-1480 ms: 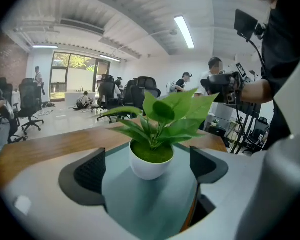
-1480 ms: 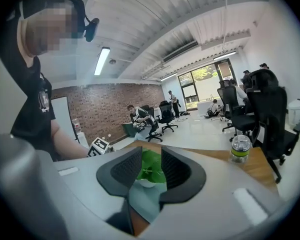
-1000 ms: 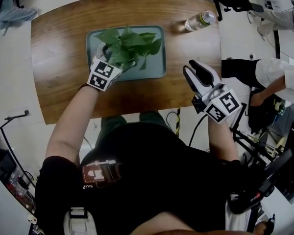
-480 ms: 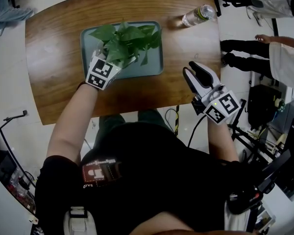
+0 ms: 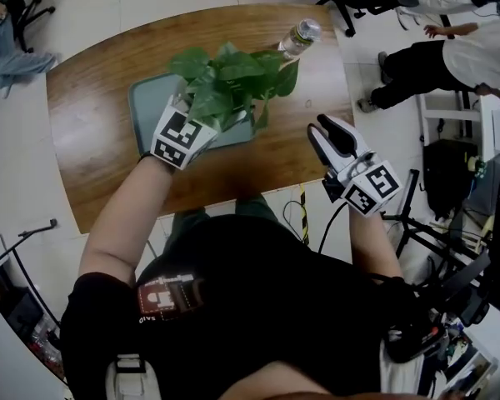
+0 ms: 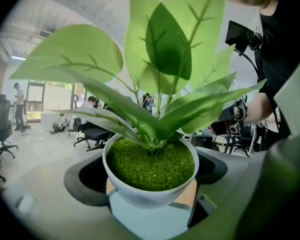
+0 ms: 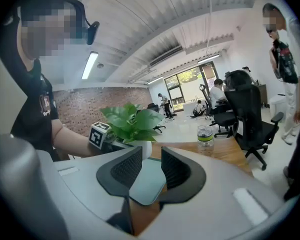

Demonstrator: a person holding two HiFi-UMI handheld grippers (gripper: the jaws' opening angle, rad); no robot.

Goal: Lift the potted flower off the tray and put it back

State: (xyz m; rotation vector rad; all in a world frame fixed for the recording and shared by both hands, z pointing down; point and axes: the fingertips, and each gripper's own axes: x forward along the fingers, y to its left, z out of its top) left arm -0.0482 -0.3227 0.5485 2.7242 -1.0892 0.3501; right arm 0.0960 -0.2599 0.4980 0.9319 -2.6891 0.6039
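Right gripper (image 5: 327,132) is parked off the near edge of the tabletop (image 5: 92,140). Its fingers are slightly apart with nothing between them. It looks idle, probably kept clear of the lift path.

Left gripper (image 5: 204,113) does the work. Its fingers (image 6: 82,179) have just been closing and now pinch the white pot of the potted flower (image 6: 150,166) from both sides. Gripping the pot wall under the foliage likely avoids crushing leaves and keeps the pot from tipping. The pot reads upright.

The pot looks airborne, above the near-right part of the tray (image 5: 146,98), with no contact I can see. So the lift half seems done and the put-back is pending. My call: descend straight, stay level, and release once the base is inside the rim.

Further out, a water bottle (image 5: 298,36) stands by the far edge, well apart from the tray. Beyond that are office chairs and a few people.
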